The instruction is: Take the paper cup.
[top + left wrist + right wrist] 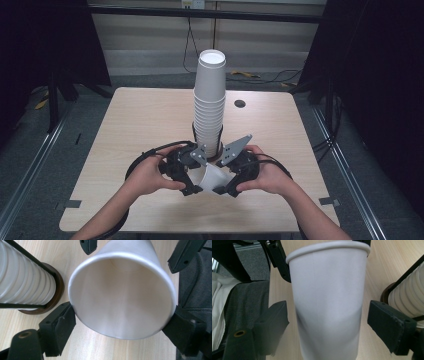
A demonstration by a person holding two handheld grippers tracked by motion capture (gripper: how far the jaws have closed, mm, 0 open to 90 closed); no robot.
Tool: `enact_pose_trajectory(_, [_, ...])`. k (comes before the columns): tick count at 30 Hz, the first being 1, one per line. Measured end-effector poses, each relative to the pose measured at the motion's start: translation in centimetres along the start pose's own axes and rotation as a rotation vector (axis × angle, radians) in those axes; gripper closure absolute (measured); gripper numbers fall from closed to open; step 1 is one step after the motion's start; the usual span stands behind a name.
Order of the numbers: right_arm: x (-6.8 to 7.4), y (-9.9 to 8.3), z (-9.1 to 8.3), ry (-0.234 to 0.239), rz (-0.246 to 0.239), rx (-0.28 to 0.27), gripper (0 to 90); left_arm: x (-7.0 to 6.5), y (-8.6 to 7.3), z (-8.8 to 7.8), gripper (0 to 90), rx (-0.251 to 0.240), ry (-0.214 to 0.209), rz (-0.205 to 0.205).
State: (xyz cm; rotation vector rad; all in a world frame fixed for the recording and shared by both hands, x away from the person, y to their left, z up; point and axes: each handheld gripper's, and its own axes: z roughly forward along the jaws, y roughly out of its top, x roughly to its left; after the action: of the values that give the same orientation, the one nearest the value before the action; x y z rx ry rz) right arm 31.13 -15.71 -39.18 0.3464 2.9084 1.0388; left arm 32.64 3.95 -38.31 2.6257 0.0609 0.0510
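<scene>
Your high camera looks forward and down over the whole bench (150, 125) from your side; your left claw camera stares close into the paper cup's (122, 290) mouth; your right one faces its side (327, 302); all three share that cup and the cup stack (210, 100).

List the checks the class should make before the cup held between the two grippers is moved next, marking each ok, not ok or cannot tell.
1. Left gripper fingers grip the cup at its rim: ok, one touches each side.
2. Right gripper closed on the cup's base end: not ok, there are gaps on both sides.
3. Cup rim round and undented: ok.
4. Stack of cups upright in its holder: ok.
5. Cup apart from the stack: ok.
6. Cup lifted off the table: cannot tell.
</scene>
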Motion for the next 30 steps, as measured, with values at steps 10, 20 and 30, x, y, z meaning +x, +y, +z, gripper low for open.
enact_pose_trajectory(10, [0.0,0.2,0.9,0.002,-0.011,0.010,16.4,-0.2,0.2,0.0,15.6,-0.028,0.002,-0.021])
enact_pose_trajectory(20, [0.1,0.0,1.4,-0.008,-0.016,0.022,22.1,-0.1,0.3,-0.1,15.7,-0.043,-0.008,-0.016])
enact_pose_trajectory(30, [0.2,-0.2,1.5,-0.005,-0.032,0.024,23.8,-0.1,0.3,0.0,16.3,-0.056,-0.019,-0.019])
